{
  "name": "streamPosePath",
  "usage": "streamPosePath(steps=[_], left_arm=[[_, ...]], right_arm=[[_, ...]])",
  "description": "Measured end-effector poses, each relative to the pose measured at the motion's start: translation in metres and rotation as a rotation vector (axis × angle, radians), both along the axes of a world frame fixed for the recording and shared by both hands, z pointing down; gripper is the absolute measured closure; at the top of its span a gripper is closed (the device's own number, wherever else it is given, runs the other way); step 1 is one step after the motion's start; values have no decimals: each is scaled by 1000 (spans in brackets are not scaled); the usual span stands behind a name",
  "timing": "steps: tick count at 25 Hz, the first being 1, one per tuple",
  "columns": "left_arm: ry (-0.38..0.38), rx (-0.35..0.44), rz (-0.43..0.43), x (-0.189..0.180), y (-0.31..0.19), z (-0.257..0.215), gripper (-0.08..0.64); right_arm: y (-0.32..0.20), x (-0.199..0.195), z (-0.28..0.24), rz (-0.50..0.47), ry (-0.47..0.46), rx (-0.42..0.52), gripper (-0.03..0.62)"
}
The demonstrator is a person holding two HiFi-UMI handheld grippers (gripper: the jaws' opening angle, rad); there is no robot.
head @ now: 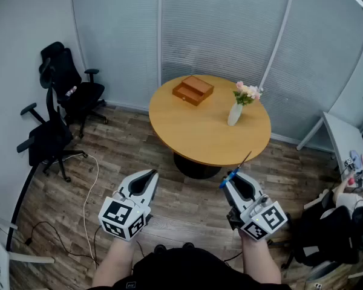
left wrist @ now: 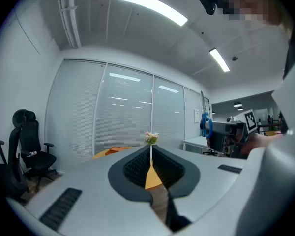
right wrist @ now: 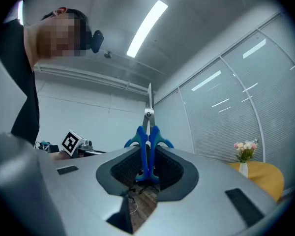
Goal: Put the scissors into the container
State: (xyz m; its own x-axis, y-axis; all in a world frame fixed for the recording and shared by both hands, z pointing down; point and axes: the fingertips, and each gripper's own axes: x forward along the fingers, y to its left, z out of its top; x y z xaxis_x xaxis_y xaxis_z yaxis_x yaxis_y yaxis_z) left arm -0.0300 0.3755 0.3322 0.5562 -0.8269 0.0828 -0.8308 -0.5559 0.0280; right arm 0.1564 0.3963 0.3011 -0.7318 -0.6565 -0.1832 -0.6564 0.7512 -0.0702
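Note:
The scissors [head: 236, 170] have blue handles and point their blades up toward the table edge. My right gripper [head: 230, 180] is shut on the handles, held above the wood floor in front of the round table [head: 193, 138]. In the right gripper view the scissors [right wrist: 148, 136] stand upright between the pads, blades above. The container, a shallow wooden box [head: 193, 90], sits on the far left part of the table. My left gripper [head: 150, 176] hangs beside the right one with its jaws closed and nothing in them; its own view shows the tips of the left gripper [left wrist: 151, 149] meeting.
A white vase with flowers [head: 237, 107] stands on the table right of the box. Two black office chairs [head: 57, 107] are at the left wall, and a cable [head: 88, 198] lies on the floor. A white desk [head: 348, 147] stands at the right. Blinds cover the glass wall behind.

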Motion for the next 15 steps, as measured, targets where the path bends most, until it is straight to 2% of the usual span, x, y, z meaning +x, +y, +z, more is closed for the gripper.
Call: streamPosePath(steps=[10,15], left_arm=[[-4,-4,-29,7,3,3,537],[-31,10,-29,31,2,2,537]], right_arm=[[-2,24,7,12,14,-11,494],[-5,45,5,-9,-12,-15,494]])
